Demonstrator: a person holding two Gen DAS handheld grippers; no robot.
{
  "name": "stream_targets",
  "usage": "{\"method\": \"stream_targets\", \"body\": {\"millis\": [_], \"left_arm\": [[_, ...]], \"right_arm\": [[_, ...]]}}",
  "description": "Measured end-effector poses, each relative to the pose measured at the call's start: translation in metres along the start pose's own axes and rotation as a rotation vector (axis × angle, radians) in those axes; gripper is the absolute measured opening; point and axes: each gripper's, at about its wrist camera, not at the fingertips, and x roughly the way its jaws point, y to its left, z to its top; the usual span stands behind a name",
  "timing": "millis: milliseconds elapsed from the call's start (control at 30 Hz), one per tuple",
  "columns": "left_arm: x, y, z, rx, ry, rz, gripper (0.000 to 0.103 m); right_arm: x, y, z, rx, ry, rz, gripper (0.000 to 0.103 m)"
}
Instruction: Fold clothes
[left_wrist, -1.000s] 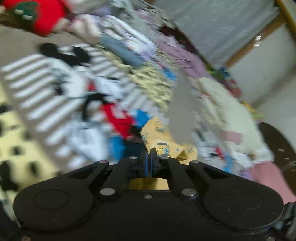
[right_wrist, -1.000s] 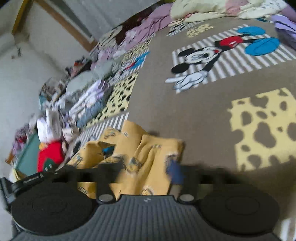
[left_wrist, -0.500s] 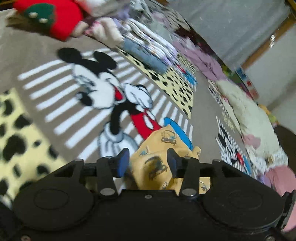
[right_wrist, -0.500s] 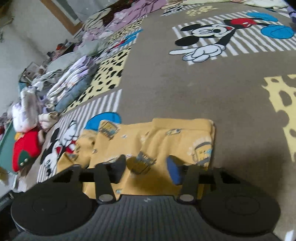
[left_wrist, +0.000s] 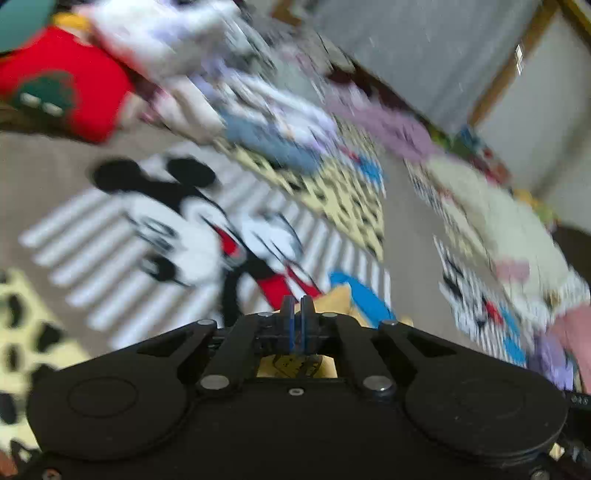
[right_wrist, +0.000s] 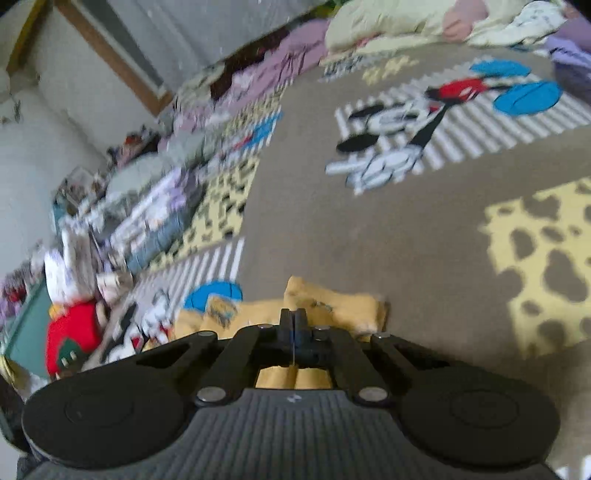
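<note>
A yellow printed garment (right_wrist: 332, 299) lies bunched on the cartoon-mouse rug (right_wrist: 369, 229). My right gripper (right_wrist: 293, 317) sits low on its near edge, jaws closing tight together with cloth puckered up around the tips. In the blurred left wrist view, the same yellow garment (left_wrist: 341, 297) shows just beyond and under my left gripper (left_wrist: 297, 306). Its jaws are also closing, the blue pads pressed together on the fabric. The pinched spots themselves are hidden by the fingers.
A stack of folded clothes (right_wrist: 159, 221) and a red plush toy (right_wrist: 72, 332) line the rug's left side. Loose cream and purple laundry (right_wrist: 406, 22) is heaped along the far edge. In the left wrist view, the folded stack (left_wrist: 277, 147) lies ahead.
Half a second ago both grippers stood open over the flat yellow garment. Both have since shut, and the cloth has bunched up at the right gripper. The left hand has shifted sideways.
</note>
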Motion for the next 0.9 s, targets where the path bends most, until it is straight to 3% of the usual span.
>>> {"method": "stream_targets", "body": {"millis": [167,367,400,467,600,700,800,867,900], "left_arm": [[-0.042,0.024,0.0,-0.093,-0.083,0.066,0.0],[-0.027,0.037,-0.013,-0.106,0.033,0.188,0.003],[-0.026,0.037,-0.012,-0.108,0.034,0.201,0.009],[-0.03,0.035,-0.01,-0.106,0.02,0.216,0.046],[-0.032,0.008,0.005,0.013,0.0,0.114,0.049],[-0.016,-0.023,0.012,0.138,0.044,0.02,0.051],[0.012,-0.055,0.01,0.254,0.111,-0.032,0.051],[0.034,-0.073,0.002,0.318,0.166,-0.064,0.051],[0.044,-0.078,-0.002,0.334,0.192,-0.077,0.051]], "right_arm": [[-0.045,-0.013,0.021,0.022,-0.13,0.015,0.003],[-0.088,-0.056,0.046,0.069,-0.255,-0.059,0.003],[-0.093,-0.065,0.049,0.08,-0.265,-0.081,0.003],[-0.099,-0.085,0.052,0.107,-0.267,-0.138,0.003],[-0.101,-0.13,0.047,0.192,-0.208,-0.223,0.007],[-0.101,-0.143,0.036,0.204,-0.191,-0.276,0.009],[-0.1,-0.131,0.03,0.135,-0.2,-0.291,0.01],[-0.091,-0.114,0.029,0.087,-0.167,-0.243,0.02],[-0.084,-0.104,0.029,0.064,-0.142,-0.209,0.033]]}}
